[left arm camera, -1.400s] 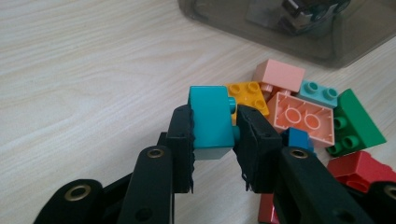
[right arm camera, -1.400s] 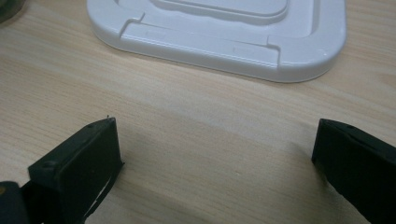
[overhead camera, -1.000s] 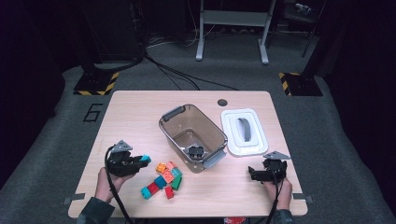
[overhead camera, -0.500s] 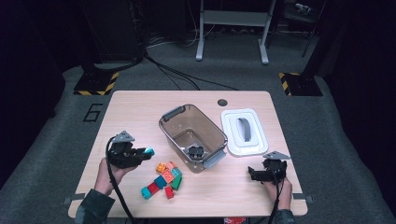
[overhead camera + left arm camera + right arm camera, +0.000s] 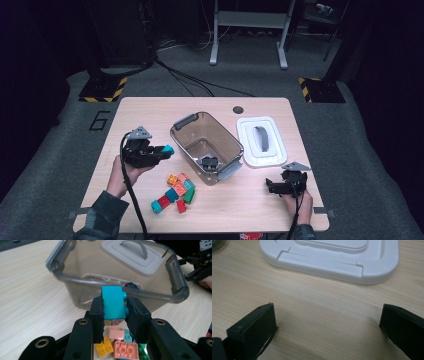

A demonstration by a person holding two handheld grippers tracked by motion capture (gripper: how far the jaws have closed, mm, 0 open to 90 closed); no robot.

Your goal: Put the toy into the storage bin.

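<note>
- Pinching a teal brick (image 5: 113,302) between its two black jaws, our left gripper (image 5: 159,151) is holding it clear of the table (image 5: 150,107), the jaws pressing on the brick's two sides.
- We are seeing the brick in the left gripper view just in front of the near wall of the clear grey bin (image 5: 117,270), level with its lower half and outside it.
- We are holding that gripper to the left of the bin (image 5: 206,145) in the high view, with its jaws pointing toward the bin.
- Below the held brick, the loose pile of bricks (image 5: 175,192) is lying on the table: orange, pink, yellow, teal, green and red pieces, close together and just in front of the bin.
- Inside the bin, a small dark piece (image 5: 209,161) is sitting on the floor near the front corner.
- The white lid (image 5: 261,141) with its grey handle is lying flat on the table just to the right of the bin.
- Our right gripper (image 5: 274,187) is resting low over the table at the front right, near the lid's (image 5: 329,257) front edge, its jaws spread wide with bare wood between them.
</note>
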